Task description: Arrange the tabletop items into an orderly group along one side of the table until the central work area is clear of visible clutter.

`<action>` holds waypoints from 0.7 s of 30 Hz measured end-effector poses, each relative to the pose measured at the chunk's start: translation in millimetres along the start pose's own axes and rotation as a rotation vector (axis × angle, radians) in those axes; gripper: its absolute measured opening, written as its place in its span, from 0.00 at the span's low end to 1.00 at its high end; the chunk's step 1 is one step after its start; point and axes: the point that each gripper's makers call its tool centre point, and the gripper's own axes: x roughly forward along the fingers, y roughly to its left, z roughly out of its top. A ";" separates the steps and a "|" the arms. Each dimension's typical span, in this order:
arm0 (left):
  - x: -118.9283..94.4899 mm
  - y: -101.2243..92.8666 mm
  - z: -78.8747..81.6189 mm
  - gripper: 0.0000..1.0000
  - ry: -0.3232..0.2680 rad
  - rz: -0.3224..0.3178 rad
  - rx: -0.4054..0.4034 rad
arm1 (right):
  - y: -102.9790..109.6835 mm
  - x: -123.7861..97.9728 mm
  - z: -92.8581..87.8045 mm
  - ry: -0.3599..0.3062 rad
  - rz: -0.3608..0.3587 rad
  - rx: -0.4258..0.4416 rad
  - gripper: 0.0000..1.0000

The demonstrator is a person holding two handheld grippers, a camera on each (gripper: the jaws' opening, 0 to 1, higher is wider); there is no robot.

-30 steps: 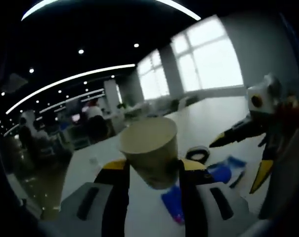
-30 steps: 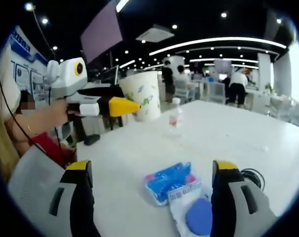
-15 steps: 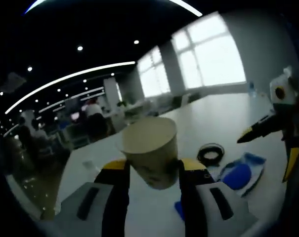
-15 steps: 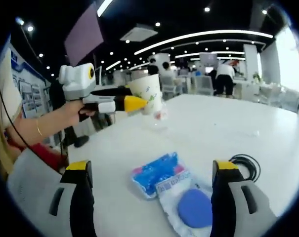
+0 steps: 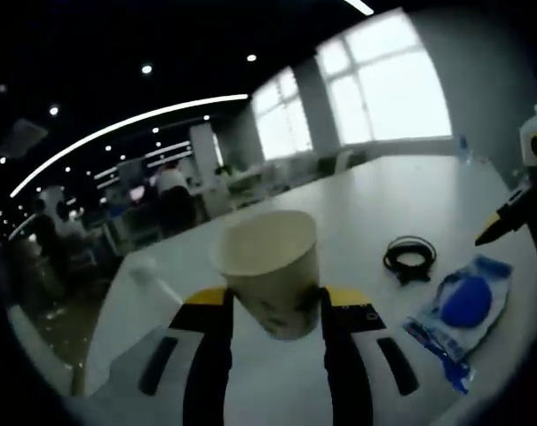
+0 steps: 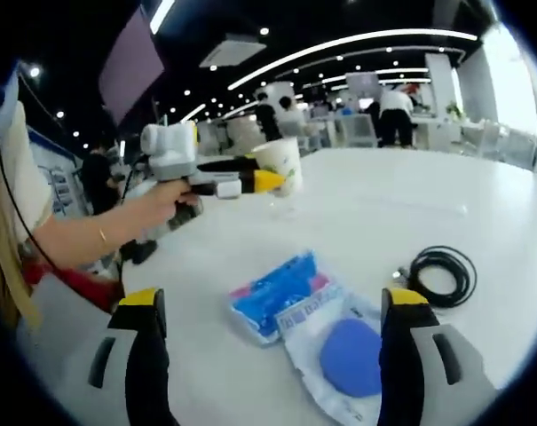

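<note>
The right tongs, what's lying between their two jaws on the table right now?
In the right gripper view, a clear packet with a blue disc and a blue packet lie between the open right tongs, on the white table.

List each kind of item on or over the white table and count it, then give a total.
Paper cup, held in the left tongs: 1
Blue packets: 2
Coiled black cable: 1
Clear bottle: 1
Total: 5

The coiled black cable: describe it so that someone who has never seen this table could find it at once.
On the white table, look past the blue packets lying between the right gripper's jaws. The coiled black cable lies just beyond the clear packet with a blue disc. It alone is a thin dark loop, not a flat packet.
</note>
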 end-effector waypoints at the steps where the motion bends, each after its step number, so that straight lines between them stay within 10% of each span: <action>1: 4.3 2.1 -4.3 0.37 0.008 0.005 0.002 | -1.1 0.5 -2.4 0.008 -0.002 -0.001 0.99; 21: 54.9 18.2 -56.0 0.37 0.058 0.055 -0.016 | -8.8 3.0 -27.5 0.104 -0.028 -0.034 0.99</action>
